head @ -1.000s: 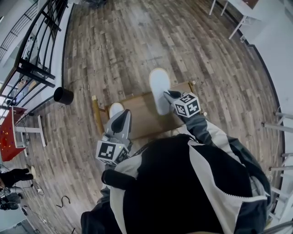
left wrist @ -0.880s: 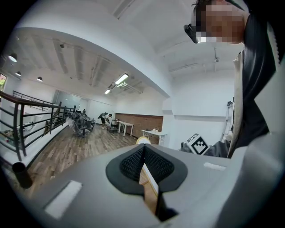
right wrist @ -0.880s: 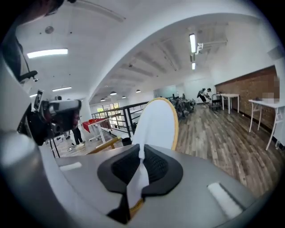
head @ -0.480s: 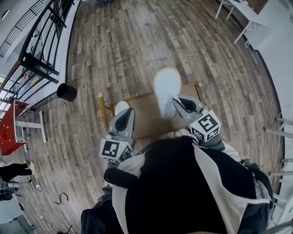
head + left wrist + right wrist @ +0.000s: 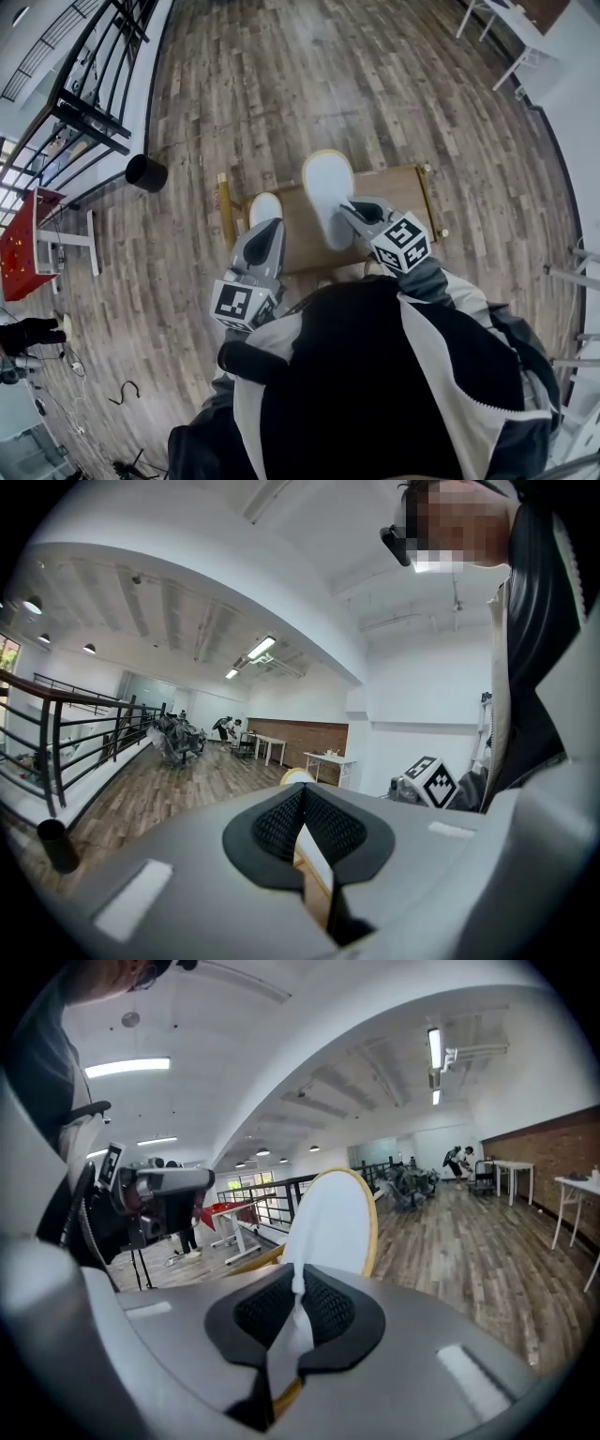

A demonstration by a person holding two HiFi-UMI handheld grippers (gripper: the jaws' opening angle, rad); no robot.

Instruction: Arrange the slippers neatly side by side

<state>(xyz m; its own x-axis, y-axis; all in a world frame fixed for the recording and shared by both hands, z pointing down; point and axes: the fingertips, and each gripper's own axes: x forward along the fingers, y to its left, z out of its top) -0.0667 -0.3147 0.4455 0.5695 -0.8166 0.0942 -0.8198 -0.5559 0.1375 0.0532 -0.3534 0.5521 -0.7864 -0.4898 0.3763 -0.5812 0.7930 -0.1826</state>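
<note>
Two white slippers with tan soles are held over a low wooden table point(image 5: 396, 192). My right gripper point(image 5: 353, 209) is shut on the heel end of the larger-looking slipper point(image 5: 326, 187), which points away from me past the table's far edge. In the right gripper view that slipper point(image 5: 330, 1218) stands up from the gripper point(image 5: 298, 1283), with its white cloth pinched between the pads. My left gripper point(image 5: 266, 231) is shut on the other slipper point(image 5: 265, 207) at the table's left end. Only its edge point(image 5: 313, 853) and tip show in the left gripper view.
The table stands on a wood-plank floor point(image 5: 281, 84). A black bucket point(image 5: 147, 172) sits to the left by a black railing point(image 5: 84, 103). A red table point(image 5: 21, 246) is further left. White table legs point(image 5: 502, 37) are at the far right. The person's jacket fills the bottom.
My right gripper has drawn back toward the person with its slipper, then shifted a little left. The left gripper and its slipper have hardly moved over the table.
</note>
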